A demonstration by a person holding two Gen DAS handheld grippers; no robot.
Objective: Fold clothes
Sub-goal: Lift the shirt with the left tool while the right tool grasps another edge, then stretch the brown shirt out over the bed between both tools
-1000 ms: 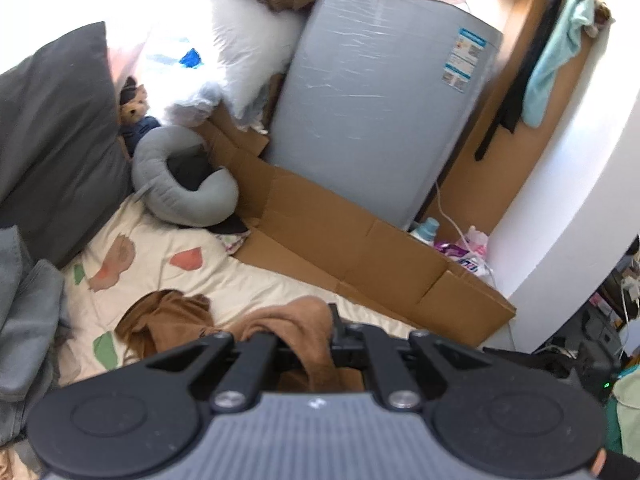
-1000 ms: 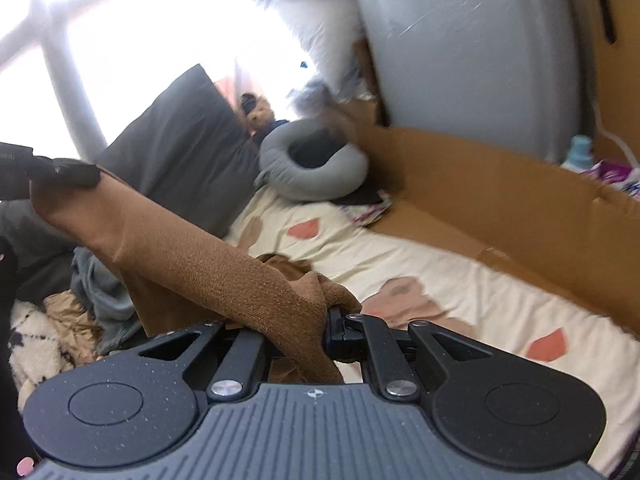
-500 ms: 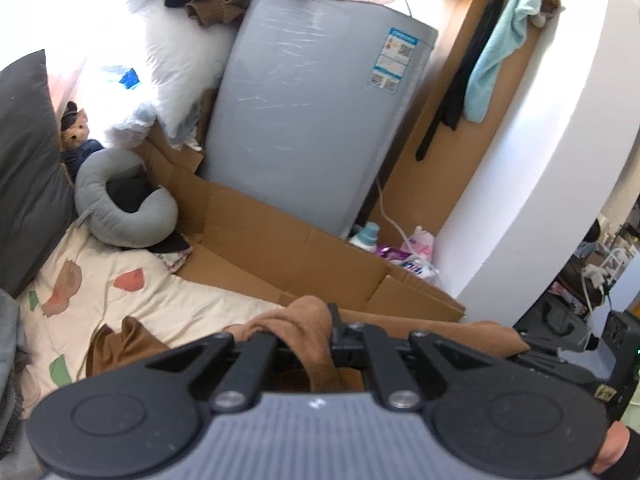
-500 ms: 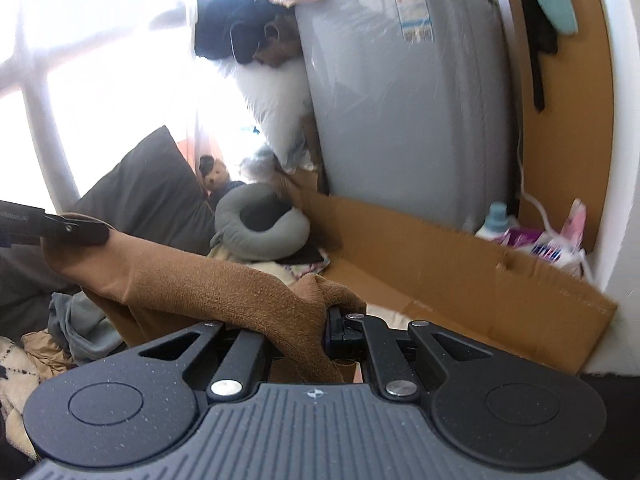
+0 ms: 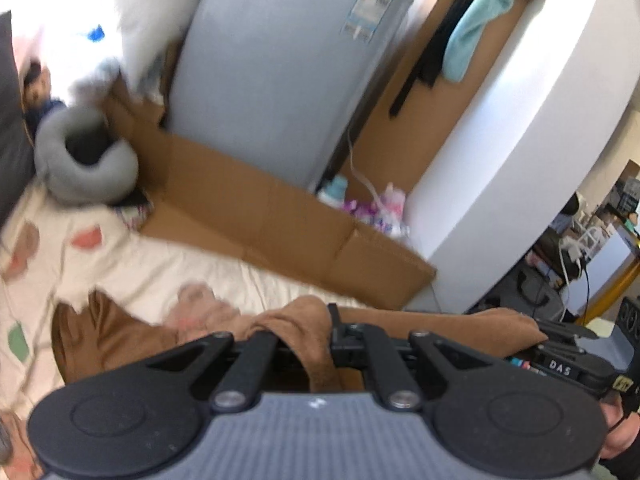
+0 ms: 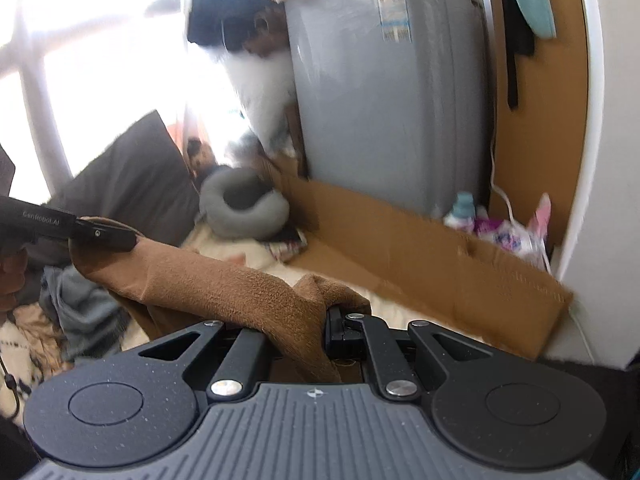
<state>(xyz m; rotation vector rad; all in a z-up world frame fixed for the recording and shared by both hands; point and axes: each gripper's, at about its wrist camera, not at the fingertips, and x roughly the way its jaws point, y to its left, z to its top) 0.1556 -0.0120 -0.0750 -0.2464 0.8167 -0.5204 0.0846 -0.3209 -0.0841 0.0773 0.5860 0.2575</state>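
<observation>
Stretching between the two grippers, a brown knitted garment (image 6: 208,284) hangs above the patterned bedsheet (image 5: 132,260), one end bunched in the left gripper (image 5: 308,336) and the other in the right gripper (image 6: 316,320), each set of fingers clenched on the cloth. Fabric swallows both fingertip pairs, so where exactly the pads bite cannot be made out. A loose part of the garment droops to the sheet at the left of the left wrist view, its shape smeared by blur. In the right wrist view the left gripper enters from the left edge, its body cut off by the frame. Beyond the bed, a flattened cardboard sheet (image 5: 256,208) leans along a grey washing machine (image 5: 280,68), whose top is cropped. A grey neck pillow (image 6: 244,208) lies beside a dark cushion (image 6: 132,176). Behind the cardboard stand a small bottle (image 6: 464,208) and some pink packaging, too blurred to identify. A teal towel (image 5: 476,28) hangs on the wooden panel.
</observation>
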